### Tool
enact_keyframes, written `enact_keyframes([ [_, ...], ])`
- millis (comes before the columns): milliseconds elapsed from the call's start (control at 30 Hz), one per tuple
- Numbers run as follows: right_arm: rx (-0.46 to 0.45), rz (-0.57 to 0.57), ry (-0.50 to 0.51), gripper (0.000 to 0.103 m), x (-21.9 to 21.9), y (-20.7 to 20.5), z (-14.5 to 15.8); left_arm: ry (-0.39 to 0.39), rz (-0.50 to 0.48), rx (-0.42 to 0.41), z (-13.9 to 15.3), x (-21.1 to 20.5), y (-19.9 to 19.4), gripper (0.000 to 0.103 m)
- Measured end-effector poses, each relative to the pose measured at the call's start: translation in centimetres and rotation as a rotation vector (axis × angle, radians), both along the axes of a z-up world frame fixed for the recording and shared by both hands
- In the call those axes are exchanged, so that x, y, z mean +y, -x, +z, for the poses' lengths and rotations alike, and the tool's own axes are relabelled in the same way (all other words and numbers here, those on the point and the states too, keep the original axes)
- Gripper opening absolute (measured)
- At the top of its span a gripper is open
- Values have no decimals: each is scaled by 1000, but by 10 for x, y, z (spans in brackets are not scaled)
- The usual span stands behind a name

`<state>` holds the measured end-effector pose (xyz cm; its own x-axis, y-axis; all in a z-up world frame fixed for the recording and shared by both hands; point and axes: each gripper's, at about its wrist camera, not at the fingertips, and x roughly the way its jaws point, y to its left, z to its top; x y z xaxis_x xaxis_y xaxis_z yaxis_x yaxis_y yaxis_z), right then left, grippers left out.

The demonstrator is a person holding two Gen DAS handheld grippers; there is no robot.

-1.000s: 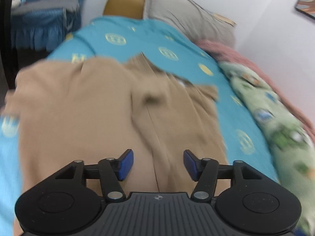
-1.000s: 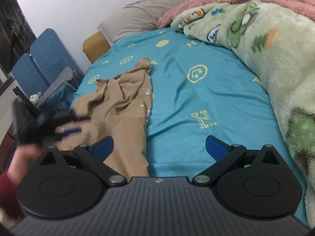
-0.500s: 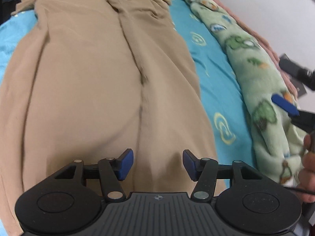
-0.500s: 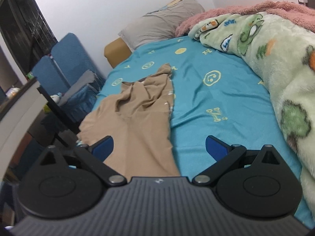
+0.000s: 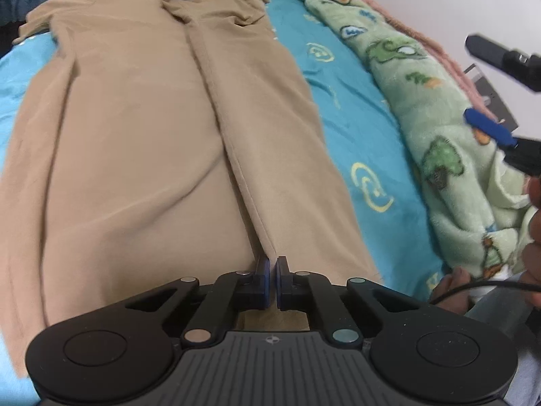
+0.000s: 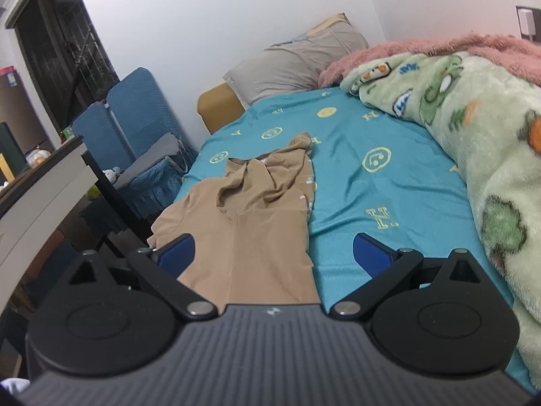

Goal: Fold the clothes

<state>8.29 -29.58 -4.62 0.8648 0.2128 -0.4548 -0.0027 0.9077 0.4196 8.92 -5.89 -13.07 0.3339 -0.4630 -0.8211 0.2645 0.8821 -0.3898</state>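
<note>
Tan fabric lay lengthwise on the teal bedsheet: the garment was spread almost full length, no fold visible. Your left gripper had its fingers pressed together on the near hem at the centre seam; your right gripper hung above, fingers spread wide, holding nothing. Folding looked mostly still to do.

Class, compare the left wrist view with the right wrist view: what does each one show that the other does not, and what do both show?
Only the left wrist view shows the left gripper shut on the near hem of the tan garment, and a hand at the right edge.

Only the right wrist view shows the grey pillow, the blue chairs beside the bed, and the dark window.

Both show the tan garment spread on the teal sheet, the green blanket and the open right gripper.
</note>
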Motion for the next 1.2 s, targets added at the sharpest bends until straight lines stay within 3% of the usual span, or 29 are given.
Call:
enact_keyframes([
  [167,-35,11,23,102,4,4,4,-46,-25,-89,13,-6,6,5],
  [200,-42,13,28,102,4,5,5,-59,-33,-118,19,-6,7,11],
  [267,-64,9,40,102,6,8,8,-86,-34,-181,30,-8,11,32],
  [300,-79,3,47,102,6,11,10,-99,-25,-220,37,-7,13,50],
  [333,-99,-9,48,102,5,14,13,-113,-14,-261,45,-6,15,60],
  [400,-140,-32,51,102,2,20,19,-143,19,-351,64,-4,15,69],
  [500,-199,-66,51,102,-2,28,26,-175,90,-488,95,2,10,97],
  [533,-211,-71,54,102,-2,30,28,-176,106,-530,106,3,7,102],
  [667,-226,-66,69,102,1,33,29,-181,145,-666,135,12,0,103],
  [733,-209,-43,81,102,7,28,28,-187,161,-680,135,18,-2,103],
  [967,-142,178,163,101,64,-35,36,-123,267,-602,123,82,-7,103],
  [1067,-142,299,202,101,108,-82,39,-112,319,-585,121,117,-11,103],
  [1200,-75,430,280,98,180,-163,19,-124,379,-566,115,155,-16,103],
])
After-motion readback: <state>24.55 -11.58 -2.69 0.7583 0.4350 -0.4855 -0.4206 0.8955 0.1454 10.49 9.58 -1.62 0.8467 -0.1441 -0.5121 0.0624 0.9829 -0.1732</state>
